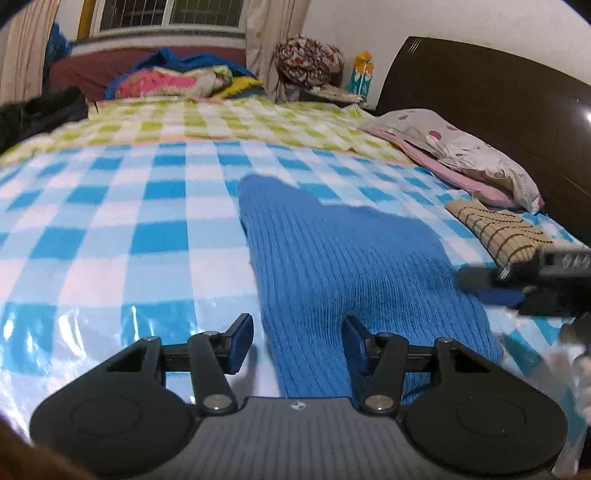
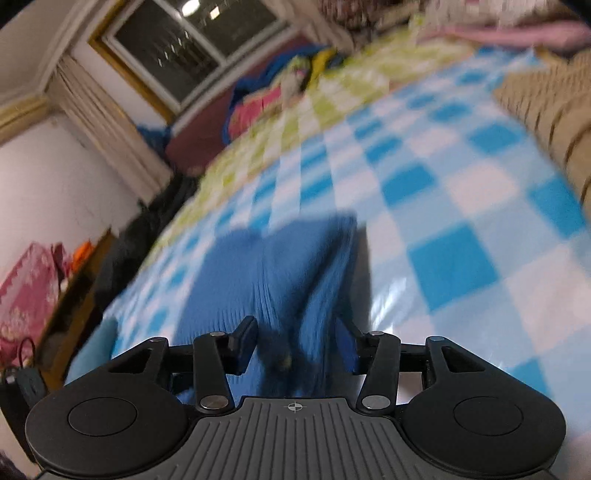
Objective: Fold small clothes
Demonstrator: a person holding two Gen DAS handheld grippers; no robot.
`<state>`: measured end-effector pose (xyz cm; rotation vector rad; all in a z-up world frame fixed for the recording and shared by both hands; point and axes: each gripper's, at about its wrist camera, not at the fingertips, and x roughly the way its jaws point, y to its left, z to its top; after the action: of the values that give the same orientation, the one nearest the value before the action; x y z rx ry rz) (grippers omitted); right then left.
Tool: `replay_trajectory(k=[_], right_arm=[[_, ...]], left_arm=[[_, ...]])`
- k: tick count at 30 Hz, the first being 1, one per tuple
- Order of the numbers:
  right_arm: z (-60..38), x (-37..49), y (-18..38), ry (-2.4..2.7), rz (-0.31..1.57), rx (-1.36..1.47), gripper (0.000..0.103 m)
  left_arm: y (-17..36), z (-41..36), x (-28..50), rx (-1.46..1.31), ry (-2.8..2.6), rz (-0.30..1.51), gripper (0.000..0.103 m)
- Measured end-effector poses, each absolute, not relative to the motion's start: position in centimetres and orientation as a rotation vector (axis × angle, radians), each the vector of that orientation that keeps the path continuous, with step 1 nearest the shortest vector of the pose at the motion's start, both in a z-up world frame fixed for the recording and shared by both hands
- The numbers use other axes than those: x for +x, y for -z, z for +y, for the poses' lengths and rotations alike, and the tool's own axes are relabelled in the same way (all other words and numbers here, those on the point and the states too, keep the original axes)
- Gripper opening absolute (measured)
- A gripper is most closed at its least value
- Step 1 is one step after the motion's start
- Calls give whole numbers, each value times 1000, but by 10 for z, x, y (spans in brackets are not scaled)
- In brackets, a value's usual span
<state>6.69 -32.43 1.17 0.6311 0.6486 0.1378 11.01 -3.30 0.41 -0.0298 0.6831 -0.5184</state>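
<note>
The blue knit (image 1: 351, 258) lies long-ways, running away from both tools toward the bed's (image 1: 110, 206) far edge. The left tool (image 1: 297, 343) is apart over its near end. The right tool (image 2: 297, 347) has cloth between its jaws; I cannot tell if it is pinched.

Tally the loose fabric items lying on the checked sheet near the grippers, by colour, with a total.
Blue: 1, the blue knit garment
Tan with dark stripes: 1, the tan striped cloth
White with red spots: 1, the pillow
Total: 3

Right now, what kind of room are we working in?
Most likely a bedroom. The blue knitted garment lies on a bed with a checked cover, against a dark headboard, with a pillow beside it and a curtained window beyond.
</note>
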Motion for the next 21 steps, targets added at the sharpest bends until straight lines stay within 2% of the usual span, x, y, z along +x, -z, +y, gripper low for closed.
replay_trajectory(k=[3, 7, 10, 12, 14, 17, 21], right_arm=[[-324, 73, -26, -98, 582, 574, 47], [-319, 102, -17, -126, 637, 575, 46], [-312, 123, -2, -118, 675, 556, 36], [-315, 126, 1, -118, 665, 574, 17], [-321, 122, -5, -146, 633, 620, 13], [-324, 117, -12, -154, 571, 596, 12], [-328, 132, 18, -98, 629, 588, 11]], left_arm=[[-9, -39, 110, 7, 496, 655, 57], [-8, -50, 110, 43, 476, 638, 57], [-6, -59, 108, 92, 472, 623, 57], [-6, -63, 106, 128, 469, 611, 57], [-7, -63, 104, 140, 472, 606, 57], [-7, -65, 105, 143, 473, 607, 57], [-1, -72, 104, 158, 462, 633, 59]])
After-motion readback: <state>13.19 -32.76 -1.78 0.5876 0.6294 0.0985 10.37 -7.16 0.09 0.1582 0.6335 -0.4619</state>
